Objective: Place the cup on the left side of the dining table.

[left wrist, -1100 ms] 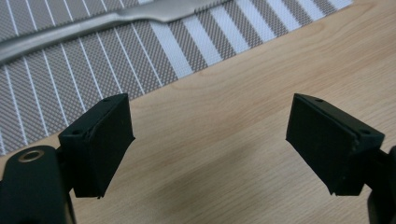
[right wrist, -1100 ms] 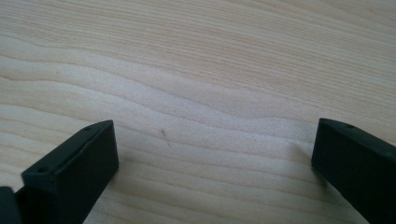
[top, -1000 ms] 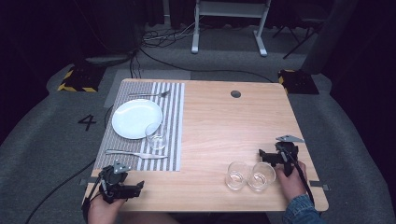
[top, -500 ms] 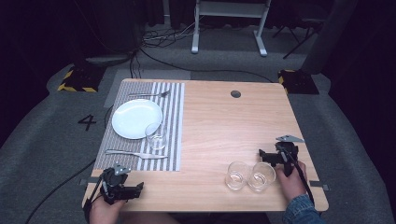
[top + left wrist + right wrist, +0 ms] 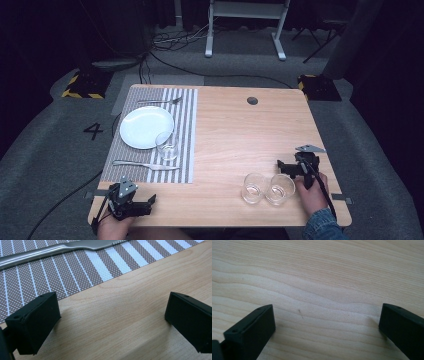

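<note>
My left gripper (image 5: 149,202) lies at the table's front left corner, just in front of the striped placemat (image 5: 185,135). Its jaws (image 5: 110,325) have just been opening and stand wide apart over bare wood with nothing between them. A knife (image 5: 57,250) lies on the mat beyond them. My right gripper (image 5: 281,167) rests at the front right, open, with only wood grain between its jaws (image 5: 324,330). Two empty glasses (image 5: 253,188) (image 5: 280,189) stand side by side just in front of it.
On the placemat are a white plate (image 5: 145,126), a fork (image 5: 160,101) behind it, the knife (image 5: 145,164) in front and a third glass (image 5: 167,146) at the plate's near right. The wooden table (image 5: 240,130) has a round cable hole (image 5: 252,100) at the back.
The left gripper has sunk a little toward the table's front left corner. The right gripper and the glasses have stayed where they were.
</note>
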A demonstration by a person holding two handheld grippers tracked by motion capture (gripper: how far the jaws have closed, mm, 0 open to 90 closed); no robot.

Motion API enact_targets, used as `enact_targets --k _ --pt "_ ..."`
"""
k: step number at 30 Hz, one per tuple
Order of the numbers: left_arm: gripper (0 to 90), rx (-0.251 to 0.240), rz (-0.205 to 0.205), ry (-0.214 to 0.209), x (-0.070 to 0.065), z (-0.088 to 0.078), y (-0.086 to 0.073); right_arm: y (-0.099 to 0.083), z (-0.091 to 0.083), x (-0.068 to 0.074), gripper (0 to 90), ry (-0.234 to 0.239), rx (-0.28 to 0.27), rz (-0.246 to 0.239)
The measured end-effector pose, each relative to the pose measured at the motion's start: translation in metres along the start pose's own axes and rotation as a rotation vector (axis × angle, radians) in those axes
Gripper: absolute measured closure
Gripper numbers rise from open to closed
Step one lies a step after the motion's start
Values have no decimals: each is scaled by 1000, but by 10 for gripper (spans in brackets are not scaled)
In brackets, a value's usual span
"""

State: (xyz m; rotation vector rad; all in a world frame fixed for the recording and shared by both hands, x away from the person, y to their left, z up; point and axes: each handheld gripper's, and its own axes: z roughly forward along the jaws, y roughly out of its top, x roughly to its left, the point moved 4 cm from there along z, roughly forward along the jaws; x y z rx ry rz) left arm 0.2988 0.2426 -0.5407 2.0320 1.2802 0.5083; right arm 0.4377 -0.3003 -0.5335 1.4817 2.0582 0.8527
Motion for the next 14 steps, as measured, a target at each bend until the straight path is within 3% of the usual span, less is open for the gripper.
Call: enact_targets --k 10,14 --pt "4 1 1 -5 0 0 0 0 0 0 8 0 0 0" --pt "37 56 -14 -26 1 -3 5 0 0 0 8 0 0 0"
